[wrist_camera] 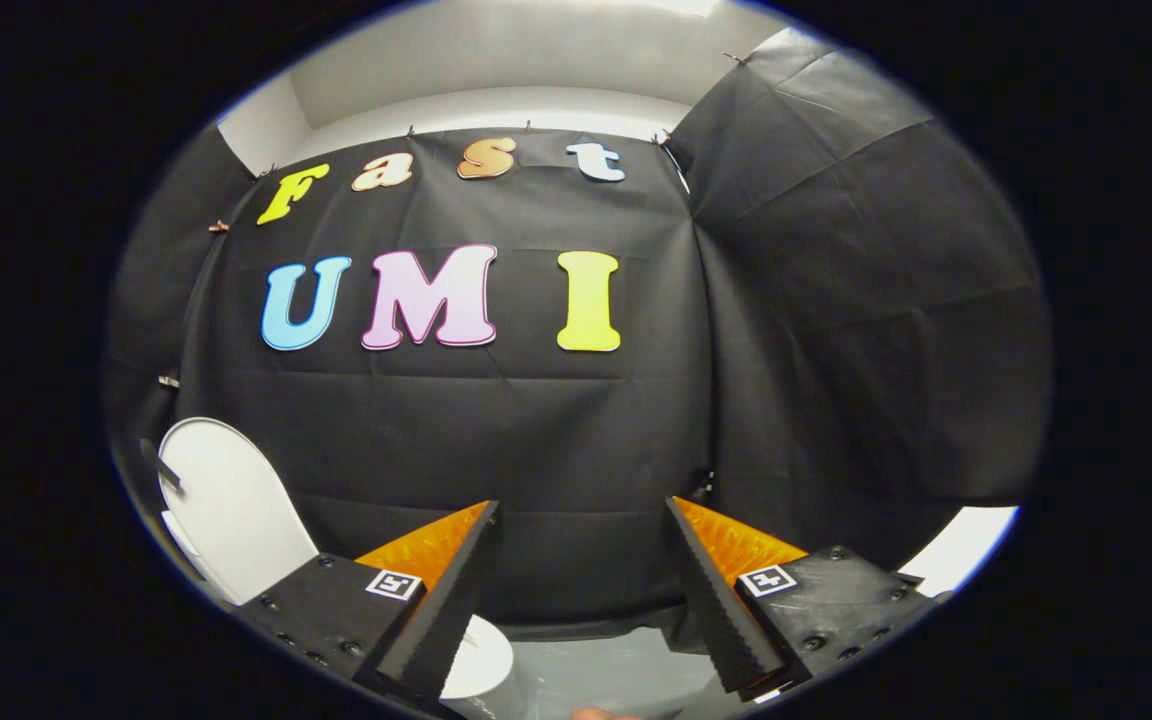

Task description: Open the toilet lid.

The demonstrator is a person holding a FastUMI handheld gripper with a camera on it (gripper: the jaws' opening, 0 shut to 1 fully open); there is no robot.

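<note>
The white toilet lid (231, 505) stands upright against the black cloth wall, off to the left of my fingers and a little behind the left one. A small dark tab (162, 466) sticks out at its upper left edge. My gripper (581, 503) is open, its two fingers spread wide with nothing between them, pointing at the cloth wall. A white rounded part (481, 660) shows just below the left finger; I cannot tell whether it belongs to the toilet.
Black cloth walls (836, 330) close the booth ahead and to the right. A pale grey surface (616, 665) lies low between the fingers. A white patch (966, 550) shows beyond the right finger. A fingertip of a hand (601, 714) peeks in below.
</note>
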